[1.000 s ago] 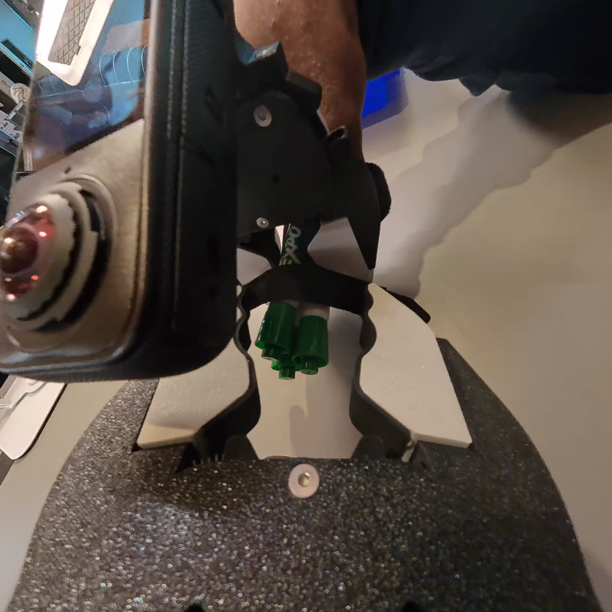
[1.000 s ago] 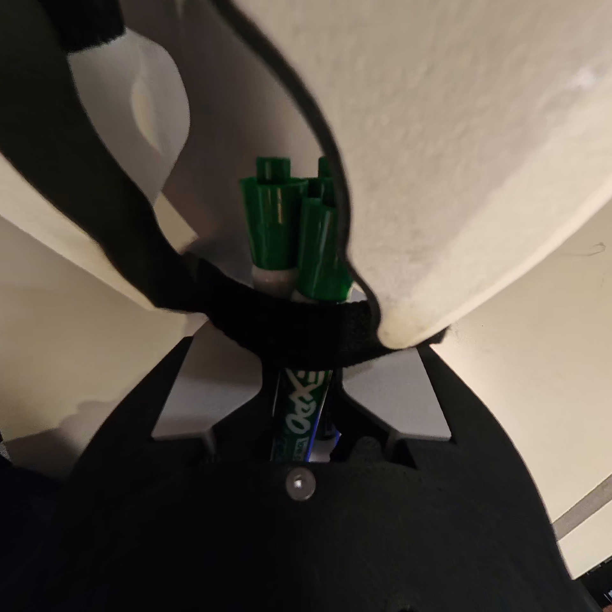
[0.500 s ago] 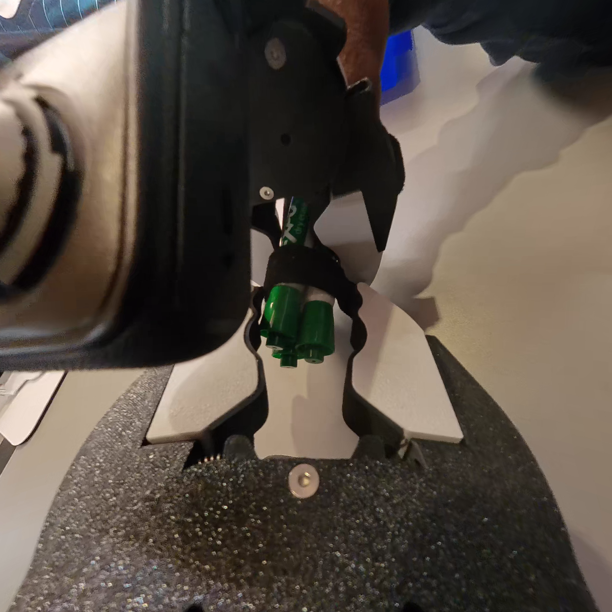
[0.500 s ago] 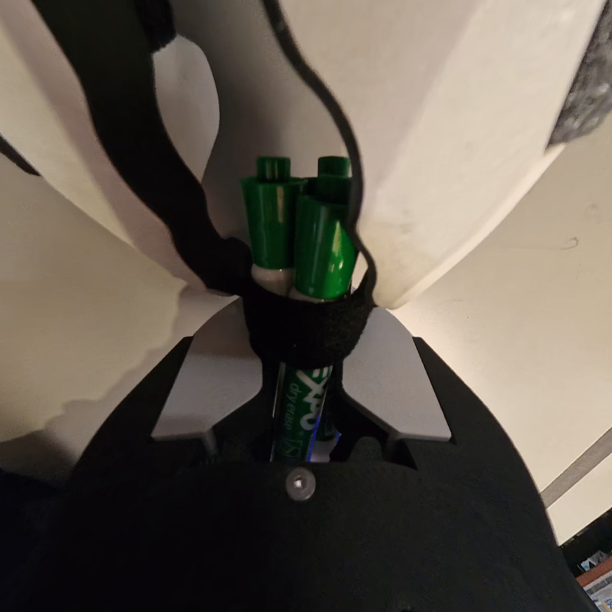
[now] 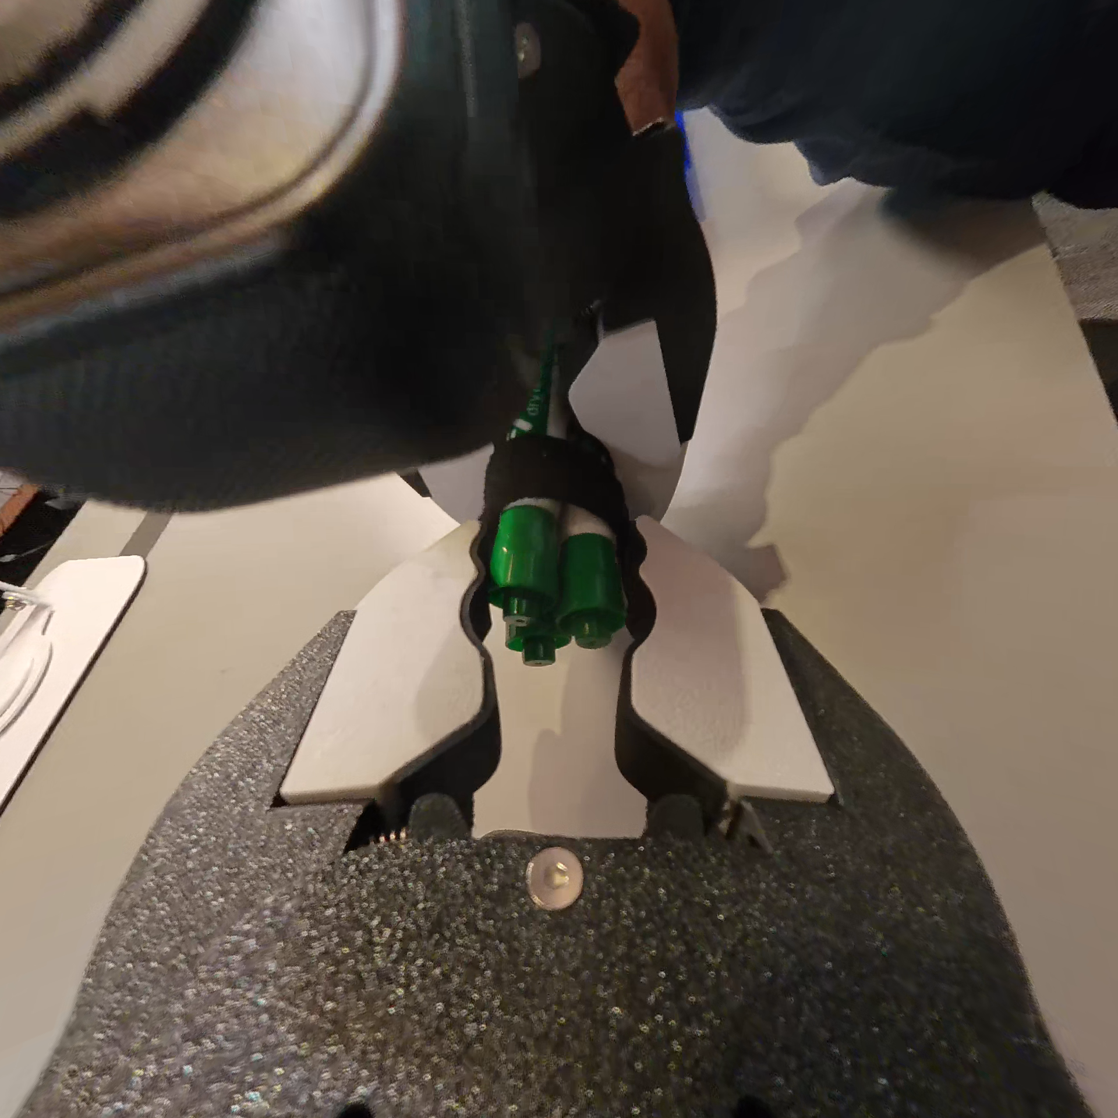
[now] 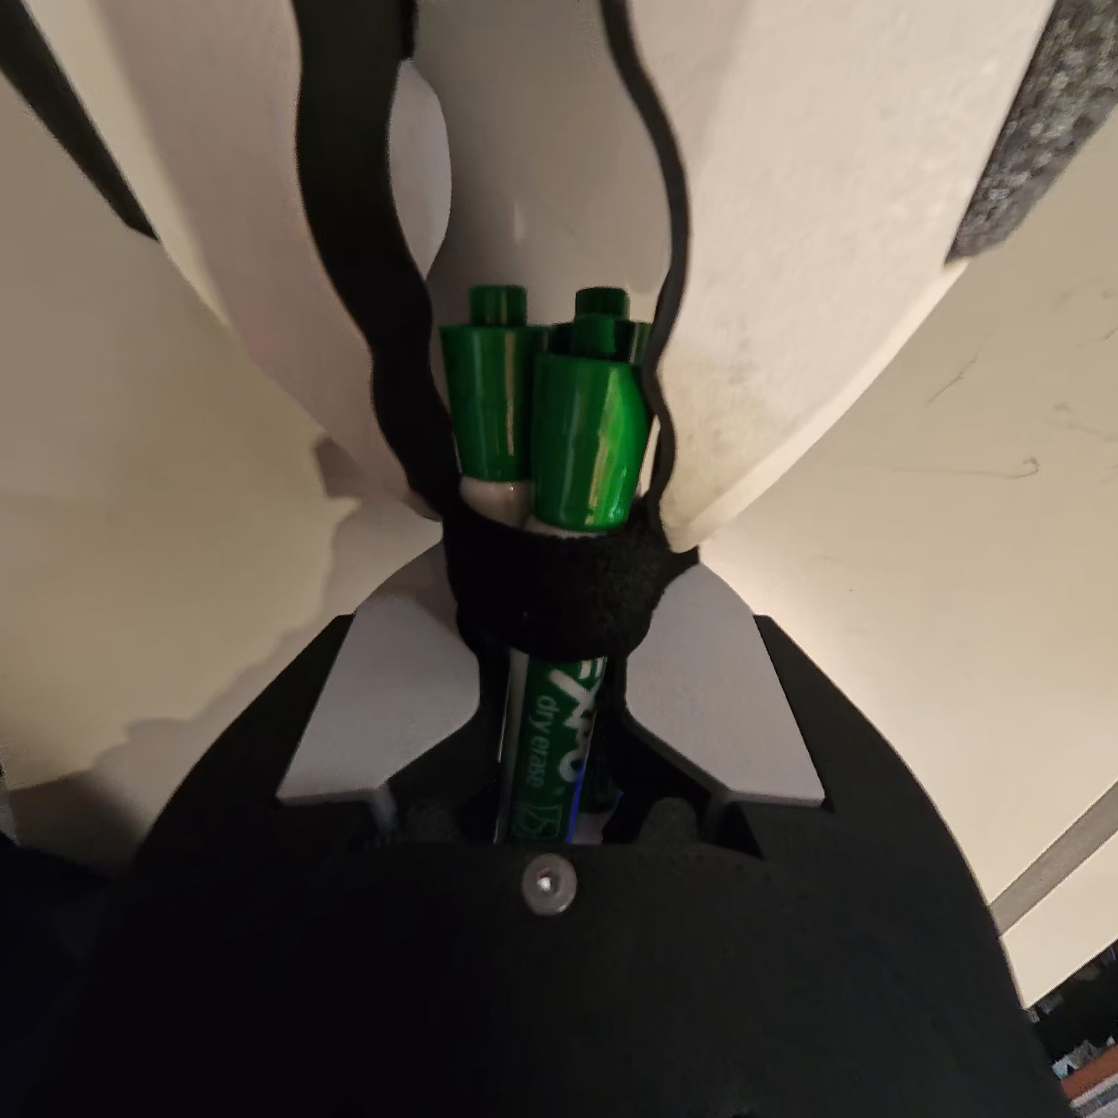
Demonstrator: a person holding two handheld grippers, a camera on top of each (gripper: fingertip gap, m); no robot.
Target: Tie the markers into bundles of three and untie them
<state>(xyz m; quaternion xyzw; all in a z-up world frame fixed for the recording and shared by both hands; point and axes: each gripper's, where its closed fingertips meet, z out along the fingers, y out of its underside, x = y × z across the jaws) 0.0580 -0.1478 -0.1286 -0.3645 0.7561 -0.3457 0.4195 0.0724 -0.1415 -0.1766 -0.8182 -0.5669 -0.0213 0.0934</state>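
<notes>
Three green-capped markers (image 5: 590, 581) form a bundle held above the white table, with a black strap (image 5: 544, 478) wound round them just behind the caps. My left gripper (image 5: 556, 581) is shut on the cap end of the bundle, and its pads press the strap and the caps from both sides. In the right wrist view the markers (image 6: 581, 435) point away, with the strap (image 6: 544, 581) across them. My right gripper (image 6: 553, 593) is shut on the marker bodies. The left gripper (image 6: 550, 514) comes in from above.
The right gripper's dark body and camera (image 5: 242, 242) fill the upper left, very close. A person's sleeve (image 5: 907, 91) is at the top right. The white table (image 5: 907, 544) lies below. A flat white board (image 5: 72, 605) lies at the left. The table edge (image 6: 1059, 859) runs at the lower right. Across from one pair of fingers to the other is roughly 5 cm.
The left gripper's fingers have closed in from wide apart onto the bundle. The strap, stretched across with a loose tail a second ago, is now wound snugly round the markers. The right gripper has kept its hold.
</notes>
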